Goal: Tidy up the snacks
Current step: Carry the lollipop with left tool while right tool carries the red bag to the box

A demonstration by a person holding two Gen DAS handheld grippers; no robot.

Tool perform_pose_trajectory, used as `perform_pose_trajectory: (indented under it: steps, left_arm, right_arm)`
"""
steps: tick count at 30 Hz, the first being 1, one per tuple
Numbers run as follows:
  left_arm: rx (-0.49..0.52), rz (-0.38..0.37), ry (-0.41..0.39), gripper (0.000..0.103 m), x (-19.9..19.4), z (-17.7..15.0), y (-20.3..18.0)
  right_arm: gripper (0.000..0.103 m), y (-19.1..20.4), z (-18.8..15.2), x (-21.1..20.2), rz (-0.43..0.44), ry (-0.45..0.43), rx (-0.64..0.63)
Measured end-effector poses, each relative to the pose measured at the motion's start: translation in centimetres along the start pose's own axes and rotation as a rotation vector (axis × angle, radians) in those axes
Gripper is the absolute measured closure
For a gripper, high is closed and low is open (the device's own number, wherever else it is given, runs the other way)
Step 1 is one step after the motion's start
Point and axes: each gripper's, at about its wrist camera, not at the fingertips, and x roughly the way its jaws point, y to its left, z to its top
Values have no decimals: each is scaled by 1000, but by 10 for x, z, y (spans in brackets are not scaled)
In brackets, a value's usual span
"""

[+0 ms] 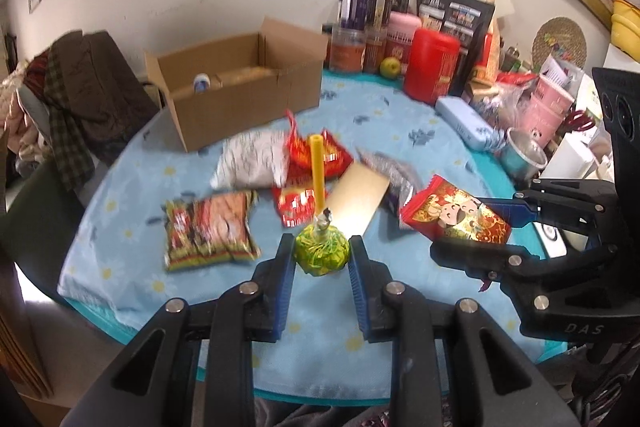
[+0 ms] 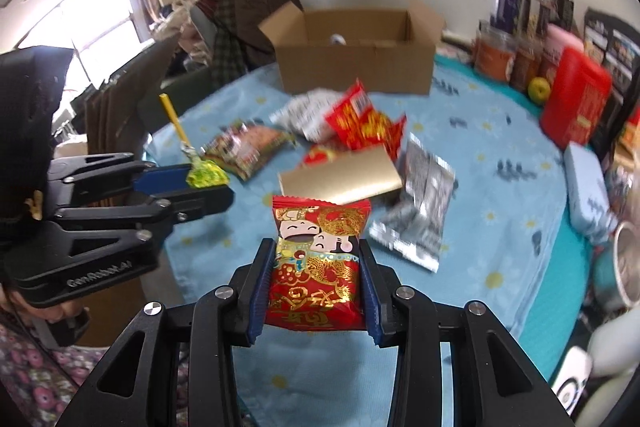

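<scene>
My left gripper (image 1: 322, 253) is shut on a green-wrapped lollipop (image 1: 321, 253) with a yellow stick, held above the table. It also shows in the right wrist view (image 2: 204, 175). My right gripper (image 2: 318, 259) is shut on a red cartoon snack packet (image 2: 318, 259), seen in the left wrist view too (image 1: 456, 215). An open cardboard box (image 1: 240, 87) stands at the far side of the table (image 2: 356, 43). Loose snacks lie between: a noodle packet (image 1: 210, 227), a white bag (image 1: 254, 163), red packets (image 1: 316, 163), a gold box (image 2: 340, 179), silver packets (image 2: 420, 203).
The round table has a blue flowered cloth (image 1: 320, 347). Jars, a red canister (image 1: 430, 67), a green apple (image 1: 390, 67), a blue case (image 1: 466, 123) and a metal cup (image 1: 524, 151) crowd the right side. A chair with clothes (image 1: 76, 95) stands at the left.
</scene>
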Motion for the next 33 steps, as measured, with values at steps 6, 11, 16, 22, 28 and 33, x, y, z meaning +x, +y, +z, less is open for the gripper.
perform_pose_trajectory:
  steps: [6,11,16,22,28,33]
  left_arm:
    - [23,8,-77,77,-22,27,1]
    - [46,8,-146,77,-36,53,1]
    - [57,13,-211,77,-45,80,6]
    - [47,16,-249,77,-41,114,20]
    - [21,37,-263,77,-19,148,39]
    - [16,58,-266,77,4,176,54]
  right_arm:
    - [65,6,29,-20,25,-84,-28]
    - [65,6,58,-34,26,-155,-41]
    - [65,5,89,-49,11,-222,-65]
    - [65,-3,129,-57,-4,-275,-88]
    - [65,-16,170,-42,-16,-291,-106]
    - [65,-31,201,-25,-18,-299,-108]
